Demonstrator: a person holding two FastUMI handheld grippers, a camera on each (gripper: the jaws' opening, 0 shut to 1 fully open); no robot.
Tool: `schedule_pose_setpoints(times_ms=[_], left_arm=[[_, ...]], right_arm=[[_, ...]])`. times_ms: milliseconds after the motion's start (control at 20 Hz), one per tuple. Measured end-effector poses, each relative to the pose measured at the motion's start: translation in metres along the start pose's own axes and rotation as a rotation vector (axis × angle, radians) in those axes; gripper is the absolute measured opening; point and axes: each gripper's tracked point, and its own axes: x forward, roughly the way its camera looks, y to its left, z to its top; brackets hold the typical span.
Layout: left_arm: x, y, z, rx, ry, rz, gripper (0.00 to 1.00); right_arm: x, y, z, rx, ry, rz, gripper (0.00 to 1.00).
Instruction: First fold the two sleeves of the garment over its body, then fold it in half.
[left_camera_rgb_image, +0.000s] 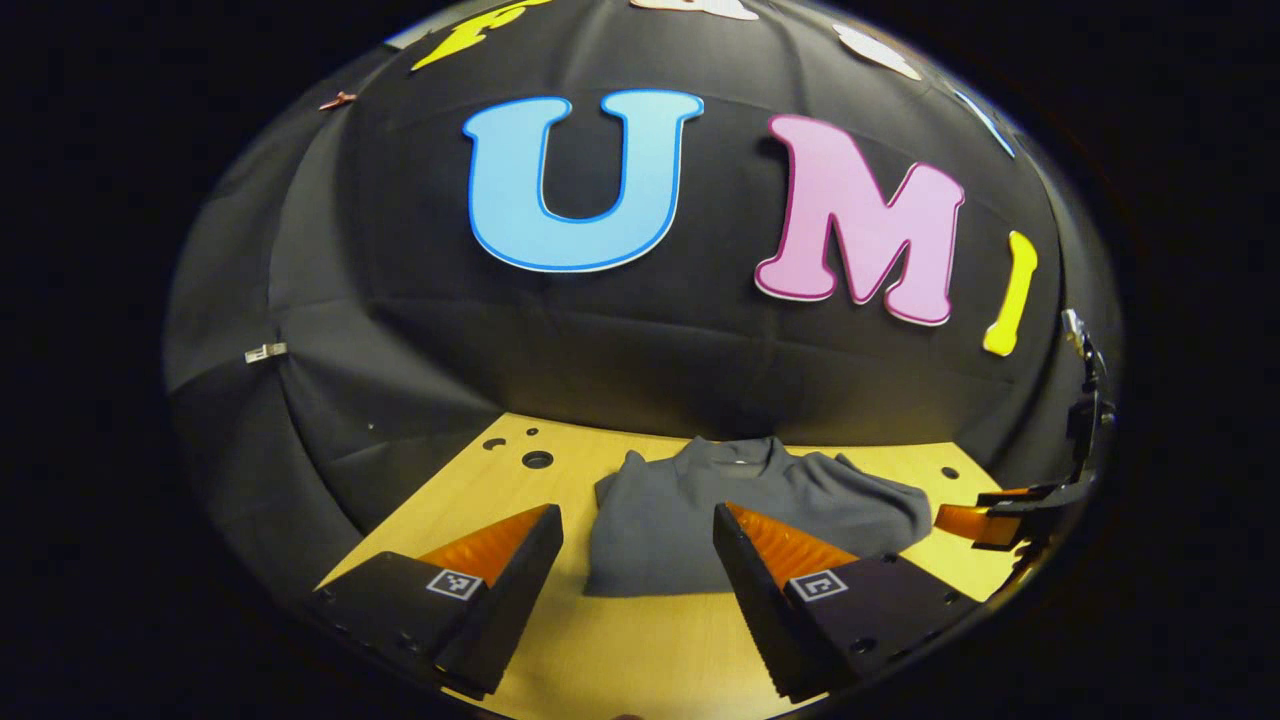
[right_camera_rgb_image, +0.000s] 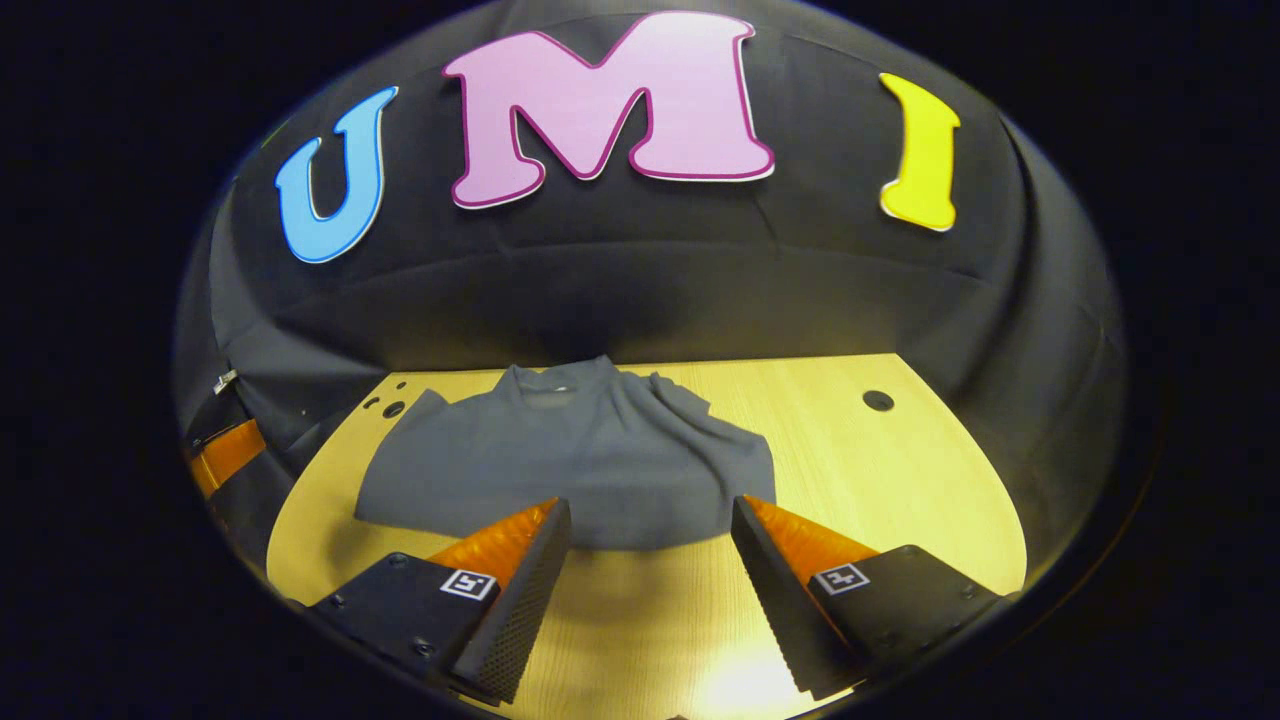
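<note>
In the left gripper view my left gripper has its fingers spread wide and grasping nothing, hovering above the near edge of the table. The grey garment lies toward the table's far edge, collar to the wall, already a compact bundle with no sleeve sticking out; I judge the sleeves are folded in and perhaps the half-fold is done too, though I cannot tell for certain. My right gripper shows near the table's right edge, just beside the cloth; from here I cannot tell how its fingers stand. In the right gripper view that right gripper also has its fingers released and empty, the garment just beyond their tips, its right side rumpled into ridges. The risk I see: if I pinch only the top layer at the near hem, the folded sleeves beneath could slide out and undo the shape, and the rumpled side could bunch further if dragged across the wood. No brand or readable label shows on the garment; the fingers carry only small square coded markers, not text.
</note>
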Motion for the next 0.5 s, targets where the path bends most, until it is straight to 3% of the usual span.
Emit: schedule_pose_setpoints(times_ms=[300, 500], left_arm=[[-0.076, 0.004, -0.026, -0.014, -0.019, -0.021, 0.96], [-0.115, -0.005, -0.040, 0.048, -0.016, -0.083, 0.96]], right_arm=[[-0.074, 0.005, -0.040, 0.028, 0.000, 0.009, 0.99], [-0.123, 0.013, -0.086, 0.020, 0.072, 0.029, 0.99]])
